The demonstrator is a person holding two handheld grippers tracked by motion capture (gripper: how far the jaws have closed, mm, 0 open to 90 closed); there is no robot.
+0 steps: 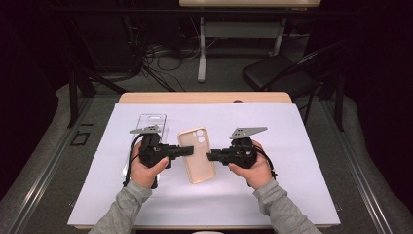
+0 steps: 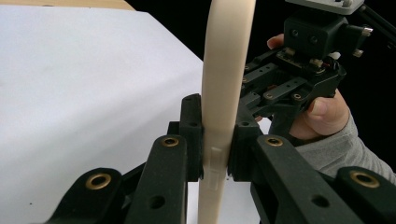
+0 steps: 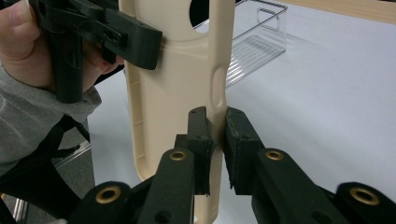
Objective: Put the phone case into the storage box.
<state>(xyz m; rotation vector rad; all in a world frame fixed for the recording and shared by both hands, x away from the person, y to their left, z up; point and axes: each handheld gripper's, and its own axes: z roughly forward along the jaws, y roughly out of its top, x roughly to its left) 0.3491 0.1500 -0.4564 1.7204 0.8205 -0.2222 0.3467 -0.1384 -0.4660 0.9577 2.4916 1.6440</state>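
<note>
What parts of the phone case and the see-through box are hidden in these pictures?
- Phone case: in the high view, both long edges are covered where the left gripper and right gripper clamp them.
- Phone case: the left gripper view sees it edge-on; top and bottom are cut off by the frame.
- Phone case: the right gripper view's top edge cuts through its camera hole.
- Clear box: partly behind the case.

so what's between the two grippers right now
A beige phone case: in the high view the left gripper clamps one long edge and the right gripper the other.
</note>
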